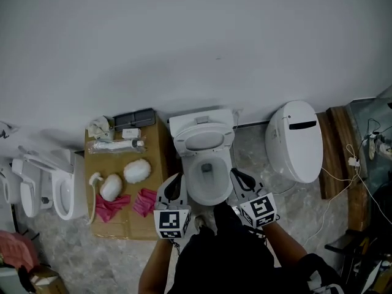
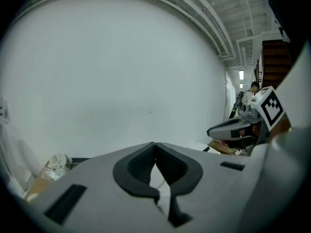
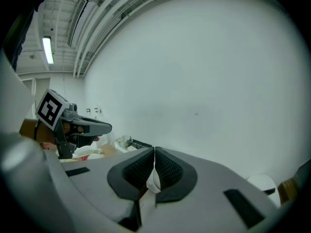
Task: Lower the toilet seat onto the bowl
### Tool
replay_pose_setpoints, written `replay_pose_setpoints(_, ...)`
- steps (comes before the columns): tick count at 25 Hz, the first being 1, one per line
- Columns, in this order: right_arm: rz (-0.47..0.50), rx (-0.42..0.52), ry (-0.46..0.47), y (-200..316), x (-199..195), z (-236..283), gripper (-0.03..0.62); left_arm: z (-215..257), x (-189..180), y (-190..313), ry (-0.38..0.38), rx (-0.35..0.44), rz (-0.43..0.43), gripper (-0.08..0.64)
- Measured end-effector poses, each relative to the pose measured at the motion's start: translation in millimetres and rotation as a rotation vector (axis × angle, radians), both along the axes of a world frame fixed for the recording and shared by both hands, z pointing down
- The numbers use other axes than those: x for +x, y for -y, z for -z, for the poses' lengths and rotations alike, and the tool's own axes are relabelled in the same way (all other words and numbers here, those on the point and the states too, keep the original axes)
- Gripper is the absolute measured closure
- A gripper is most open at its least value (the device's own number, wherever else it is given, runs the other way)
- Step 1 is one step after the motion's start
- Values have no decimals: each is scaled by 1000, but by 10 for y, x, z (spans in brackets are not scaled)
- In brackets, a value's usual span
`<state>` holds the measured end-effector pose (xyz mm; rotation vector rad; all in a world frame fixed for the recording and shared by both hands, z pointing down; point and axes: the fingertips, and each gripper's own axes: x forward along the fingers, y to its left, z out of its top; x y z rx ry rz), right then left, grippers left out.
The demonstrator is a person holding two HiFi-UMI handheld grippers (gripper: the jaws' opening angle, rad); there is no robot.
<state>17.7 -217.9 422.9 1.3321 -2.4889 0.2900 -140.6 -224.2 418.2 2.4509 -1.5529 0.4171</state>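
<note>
In the head view a white toilet [image 1: 202, 127] stands against the wall. Its seat ring [image 1: 208, 141] is tilted up behind the open bowl [image 1: 208, 177]. My left gripper [image 1: 176, 182] hangs at the bowl's front left, shut with nothing in it. My right gripper [image 1: 237, 176] sits at the bowl's front right, also shut and empty. Neither touches the seat. In the left gripper view the left gripper [image 2: 155, 154] has its pads pressed together and faces the white wall. The right gripper view shows the right gripper [image 3: 154, 160] closed the same way.
A cardboard sheet [image 1: 156, 155] left of the toilet carries two white lumps [image 1: 137, 170], pink cloths [image 1: 111, 206], a bottle and a black box. A second toilet with its lid down [image 1: 297, 141] stands to the right, a third [image 1: 64, 192] to the left. Wooden boards and cables [image 1: 352, 164] lie far right.
</note>
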Motion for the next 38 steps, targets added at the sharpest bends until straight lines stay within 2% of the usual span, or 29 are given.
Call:
replay_pose_setpoints(3,44,-18,-49,348,87,-127,565,-189,91,352,24,-18,-26,551)
replay_pose_setpoints(8,141,-57,-154,842,176,-412,561,-692,225,772,112,-136,-135,549)
replay_pose_setpoints(16,351,-208,-317,1443,167,-1147,561,-1456,289,1364,276,-245,-276,543)
replay_pose_setpoints(19,406,-244,-383,1627,125,-1458,560,-1713,330,1541,345,-281,-350,453)
replay_pose_setpoints(27,501,-287,-554,2081,67,-2132,525,-2227,395,1894,477,-321,-521,417)
replay_pose_setpoints(33,541,-306,-634,2302,102,-2511,520,-2449,382,2094,507,-337,-542,417)
replay_pose_setpoints(38,577,-314,-674,2307,79,-2694,520,-2533,427,2093,562,-329,-578,414)
